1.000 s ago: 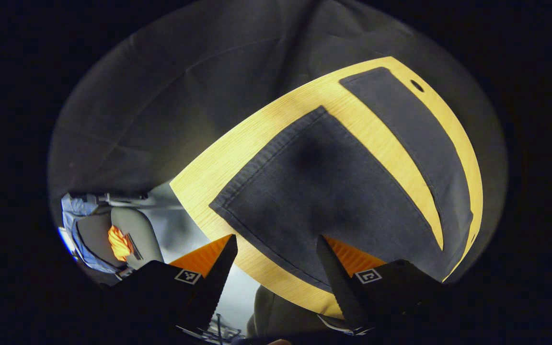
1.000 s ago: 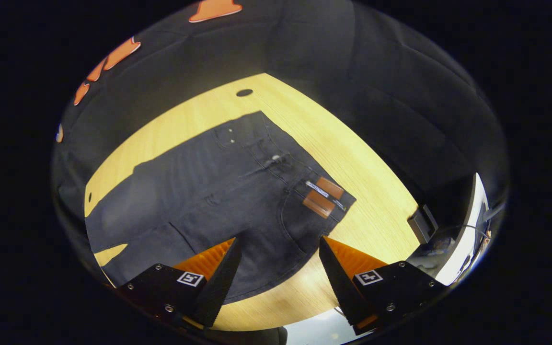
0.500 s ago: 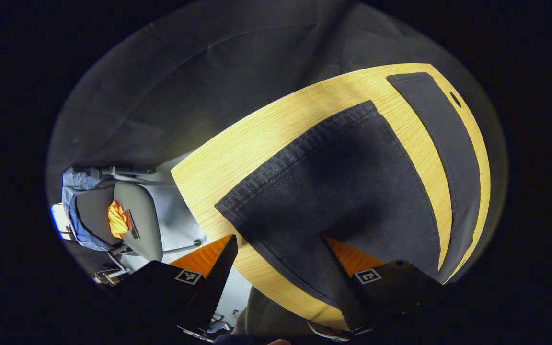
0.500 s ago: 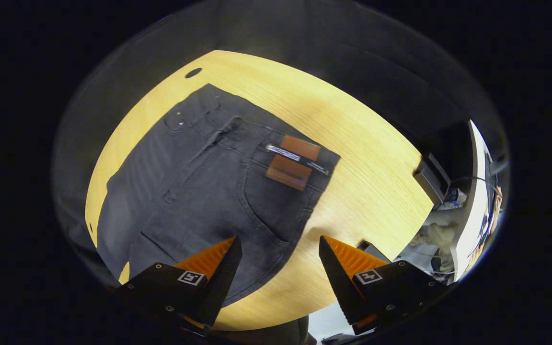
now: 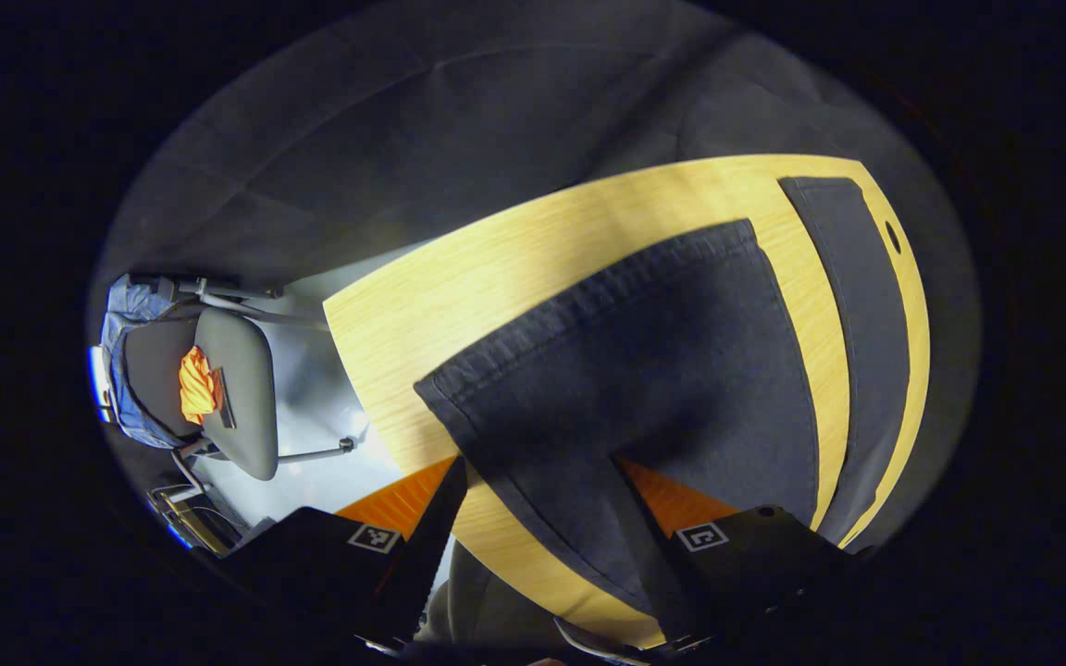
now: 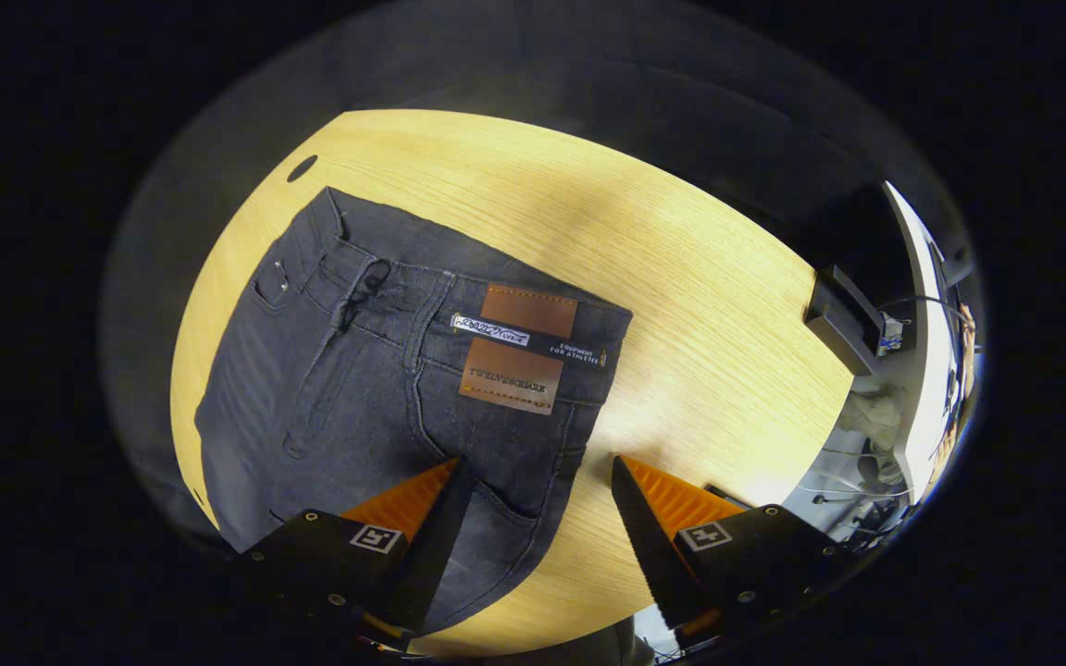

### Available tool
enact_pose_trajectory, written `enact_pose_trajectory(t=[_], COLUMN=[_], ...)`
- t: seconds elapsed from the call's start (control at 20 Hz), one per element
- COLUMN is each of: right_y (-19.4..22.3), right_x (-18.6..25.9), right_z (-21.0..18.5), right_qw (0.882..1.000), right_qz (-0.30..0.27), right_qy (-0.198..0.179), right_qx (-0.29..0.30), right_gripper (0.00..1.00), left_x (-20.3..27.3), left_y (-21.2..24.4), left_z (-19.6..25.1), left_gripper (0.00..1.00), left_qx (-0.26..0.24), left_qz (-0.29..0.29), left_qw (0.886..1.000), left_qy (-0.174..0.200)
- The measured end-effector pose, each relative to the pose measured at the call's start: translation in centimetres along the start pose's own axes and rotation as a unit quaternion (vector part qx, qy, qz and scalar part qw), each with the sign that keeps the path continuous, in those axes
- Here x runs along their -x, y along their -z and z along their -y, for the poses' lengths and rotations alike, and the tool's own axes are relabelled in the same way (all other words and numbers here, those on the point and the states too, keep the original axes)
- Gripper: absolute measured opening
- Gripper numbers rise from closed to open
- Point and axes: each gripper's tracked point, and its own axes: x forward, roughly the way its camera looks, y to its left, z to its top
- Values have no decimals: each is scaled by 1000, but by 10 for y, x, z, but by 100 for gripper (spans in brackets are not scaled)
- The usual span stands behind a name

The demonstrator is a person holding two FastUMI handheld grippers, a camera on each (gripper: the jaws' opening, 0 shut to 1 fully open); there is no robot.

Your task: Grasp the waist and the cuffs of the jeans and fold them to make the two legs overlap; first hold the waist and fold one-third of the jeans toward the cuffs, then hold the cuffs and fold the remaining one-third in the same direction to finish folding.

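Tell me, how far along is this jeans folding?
Barely begun. The jeans lie flat and unfolded on the table, the two legs apart with bare wood between them. In hand: the left gripper hangs open over the near cuff, the right gripper open over the waist. Left: grasping, overlapping the legs, then both one-third folds.

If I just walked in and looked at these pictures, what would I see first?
Dark jeans spread flat on a yellow wooden table. In the right gripper view, a brown patch sits on the waistband, with the open right gripper hovering at the near waist edge. In the left gripper view, the near cuff lies just ahead of the open left gripper, and a grey chair stands off to the left.
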Motion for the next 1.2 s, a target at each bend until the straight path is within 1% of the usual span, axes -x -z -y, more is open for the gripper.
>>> enact_pose_trajectory(t=[0.05, 0.1, 0.2, 0.3, 0.35, 0.4, 0.45, 0.5, 0.55, 0.6, 0.65, 0.7, 0.75, 0.8, 0.85, 0.95, 1.0, 1.05, 1.1, 1.2], right_y=[-1, -2, -2, -2, -2, -2, -2, -3, 0, 0, 0, -2, -3, -7, -12, -22, -26, -24, -26, -31], right_x=[0, -2, -2, -2, -1, -2, -4, -3, -3, 0, 2, 4, 8, 15, 22, 49, 54, 55, 57, 74], right_z=[-1, -6, -12, -17, -20, -19, -20, -20, -18, -25, -25, -25, -25, -25, -24, -21, -26, -27, -35, -47], right_qw=[1000, 1000, 1000, 999, 998, 996, 994, 991, 984, 977, 975, 973, 973, 970, 964, 948, 947, 948, 948, 943], right_qz=[-3, -3, -10, -14, -16, -14, -18, -13, -24, -24, -25, -17, -9, 6, 19, 40, 45, 49, 53, 68], right_qy=[7, 1, -8, -33, -53, -70, -92, -113, -134, -149, -158, -163, -171, -185, -200, -231, -232, -228, -234, -255], right_qx=[10, 15, 5, -11, -27, -46, -59, -73, -113, -148, -154, -161, -153, -158, -172, -216, -219, -215, -208, -204], right_gripper=[92, 90, 67, 53, 36, 29, 23, 22, 22, 5, 6, 5, 6, 5, 6, 5, 5, 5, 5, 6], left_x=[2, 2, 2, 1, 3, 4, 5, 9, 9, 11, 12, 18, 26, 33, 40, 59, 68, 73, 80, 92], left_y=[-1, 0, -2, -3, -9, -12, -14, -10, -11, -11, -12, -17, -19, -23, -22, -29, -33, -36, -39, -45], left_z=[1, 1, 3, 5, 7, 12, 21, 25, 30, 32, 30, 35, 42, 47, 52, 69, 76, 82, 92, 106], left_gripper=[89, 92, 91, 84, 65, 46, 27, 8, 9, 2, 2, 2, 3, 2, 2, 2, 2, 2, 2, 2], left_qx=[-3, -4, -10, -39, -52, -69, -56, -55, -50, -53, -63, -62, -66, -64, -67, -76, -82, -86, -91, -106], left_qz=[1, 2, 7, 18, 33, 47, 70, 63, 68, 64, 67, 78, 83, 90, 93, 109, 115, 117, 118, 130], left_qw=[1000, 1000, 1000, 999, 998, 996, 996, 996, 995, 995, 993, 991, 988, 985, 982, 975, 972, 970, 967, 960], left_qy=[-1, -1, 0, 3, 5, 13, 25, 29, 51, 62, 77, 95, 112, 129, 147, 176, 186, 195, 208, 223])
